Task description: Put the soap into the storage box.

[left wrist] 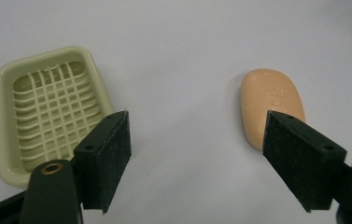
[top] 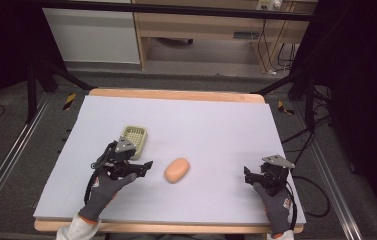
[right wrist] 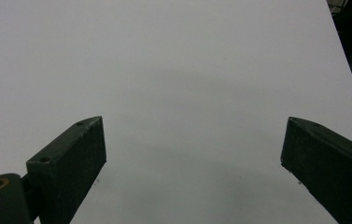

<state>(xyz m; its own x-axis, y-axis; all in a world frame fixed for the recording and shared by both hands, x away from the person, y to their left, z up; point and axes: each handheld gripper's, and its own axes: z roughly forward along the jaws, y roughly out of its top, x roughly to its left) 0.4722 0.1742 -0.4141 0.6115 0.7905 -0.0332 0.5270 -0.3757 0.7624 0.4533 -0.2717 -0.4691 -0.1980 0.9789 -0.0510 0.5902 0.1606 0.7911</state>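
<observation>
A peach oval soap bar (top: 177,170) (left wrist: 271,105) lies on the pale table cover, right of a pale green soap dish (top: 134,139) (left wrist: 47,112) with a slatted grid inside. My left gripper (top: 141,166) (left wrist: 197,161) is open, low over the cover between dish and soap, with nothing between its jaws. Its right jaw overlaps the near end of the soap in the left gripper view. My right gripper (top: 248,175) (right wrist: 192,163) is open over bare cover at the right, far from both objects.
The lavender table cover (top: 201,125) spans a wooden table (top: 176,94). Black frame legs and cables stand on the floor to either side, and a wooden desk sits behind the table.
</observation>
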